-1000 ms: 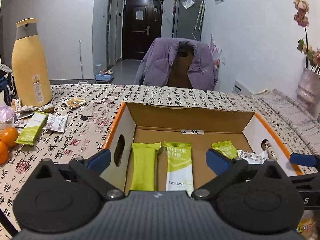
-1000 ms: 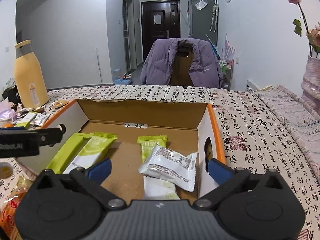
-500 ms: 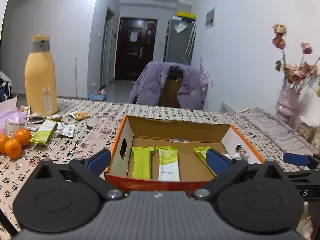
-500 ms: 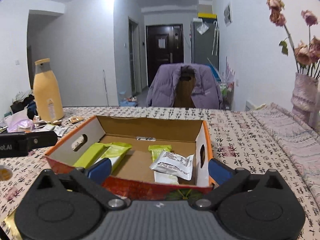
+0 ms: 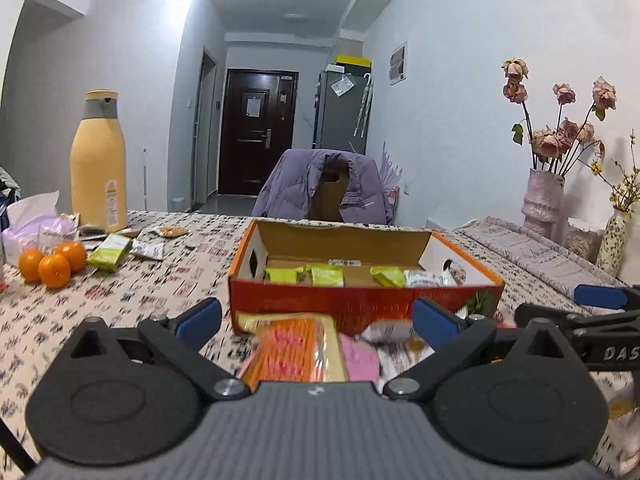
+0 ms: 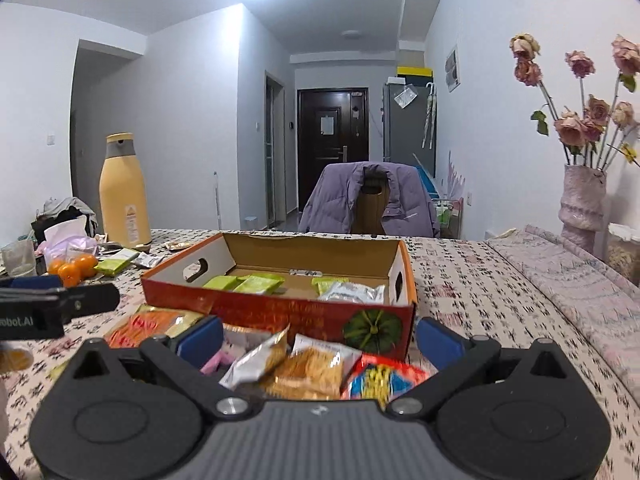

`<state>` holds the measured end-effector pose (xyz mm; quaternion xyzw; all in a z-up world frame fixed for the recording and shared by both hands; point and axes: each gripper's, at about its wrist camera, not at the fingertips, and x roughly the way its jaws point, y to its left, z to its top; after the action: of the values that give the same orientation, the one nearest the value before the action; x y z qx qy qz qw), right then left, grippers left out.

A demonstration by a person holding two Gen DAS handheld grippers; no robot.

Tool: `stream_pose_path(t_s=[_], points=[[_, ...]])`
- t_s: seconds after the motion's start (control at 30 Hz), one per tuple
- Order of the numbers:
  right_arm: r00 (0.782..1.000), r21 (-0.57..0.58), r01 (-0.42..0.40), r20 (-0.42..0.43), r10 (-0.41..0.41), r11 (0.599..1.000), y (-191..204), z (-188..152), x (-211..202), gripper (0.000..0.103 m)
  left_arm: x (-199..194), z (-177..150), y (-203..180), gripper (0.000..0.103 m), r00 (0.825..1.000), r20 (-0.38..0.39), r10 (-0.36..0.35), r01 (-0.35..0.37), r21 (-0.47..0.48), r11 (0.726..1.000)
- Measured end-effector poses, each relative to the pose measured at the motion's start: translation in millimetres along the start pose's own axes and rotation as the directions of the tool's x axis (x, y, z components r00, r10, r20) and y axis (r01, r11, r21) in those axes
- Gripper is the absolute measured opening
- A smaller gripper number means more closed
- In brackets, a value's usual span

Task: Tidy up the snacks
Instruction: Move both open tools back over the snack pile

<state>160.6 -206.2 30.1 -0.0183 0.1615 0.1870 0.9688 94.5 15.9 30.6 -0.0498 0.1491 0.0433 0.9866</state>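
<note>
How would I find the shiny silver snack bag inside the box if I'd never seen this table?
Look for the open cardboard box with the red front and pumpkin picture in the middle of the table. Inside, go to its right end, near the oval handle hole. The silver snack packet lies there, partly on a green packet; every other packet in the box is lime green.

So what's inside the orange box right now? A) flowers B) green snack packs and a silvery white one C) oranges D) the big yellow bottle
B: the box holds green snack packs and a silvery white packet; the oranges and the yellow bottle sit outside it on the table.
</note>
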Motion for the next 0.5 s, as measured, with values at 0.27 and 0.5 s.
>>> stream_pose_path(t_s=[0.27, 0.5], points=[[0.999, 0.025, 0.039, -0.024, -0.038, 0.999, -1, -35, -16, 0.103, -8, -30, 5, 0.103, 1.000, 0.016, 0.009, -0.009, 0.019, 1.000], [0.998, 0.002, 0.040, -0.039, -0.040, 0.999, 3, -38, -10, 0.103, 2, -37, 5, 0.103, 1.000, 0.023, 0.020, -0.021, 0.031, 0.999]])
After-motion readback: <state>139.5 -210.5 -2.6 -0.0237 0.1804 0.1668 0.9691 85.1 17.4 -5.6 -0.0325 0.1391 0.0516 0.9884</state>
